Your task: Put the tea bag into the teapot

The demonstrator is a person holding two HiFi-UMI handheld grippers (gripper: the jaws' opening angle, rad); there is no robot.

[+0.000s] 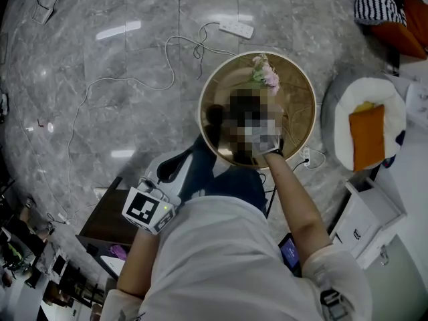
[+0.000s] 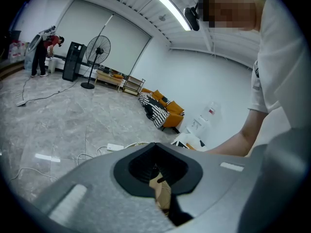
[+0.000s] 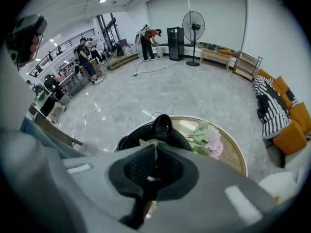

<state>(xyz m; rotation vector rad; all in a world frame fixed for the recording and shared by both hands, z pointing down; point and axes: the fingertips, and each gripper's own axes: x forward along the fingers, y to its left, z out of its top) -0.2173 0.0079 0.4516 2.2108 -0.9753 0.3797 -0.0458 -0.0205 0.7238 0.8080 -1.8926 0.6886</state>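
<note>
A black teapot (image 3: 162, 125) stands on the round golden table (image 3: 233, 154), straight beyond my right gripper (image 3: 154, 147). That gripper points steeply down at the pot with its jaws shut. A thin pale corner, which looks like the tea bag (image 3: 146, 142), pokes out between the tips. In the head view the teapot (image 1: 214, 118) shows as a dark shape on the table's left side, and a mosaic patch hides the right gripper. My left gripper (image 1: 172, 169) hangs off the table's near-left edge, above the person's leg. Its jaws are shut, with nothing visibly held.
Pink flowers (image 3: 210, 142) lie on the table to the right of the teapot. A power strip (image 1: 236, 29) and cables trail over the marble floor behind the table. At the right stands a grey seat holding an orange cushion (image 1: 368, 136). Dark shelving (image 1: 107, 223) stands at the lower left.
</note>
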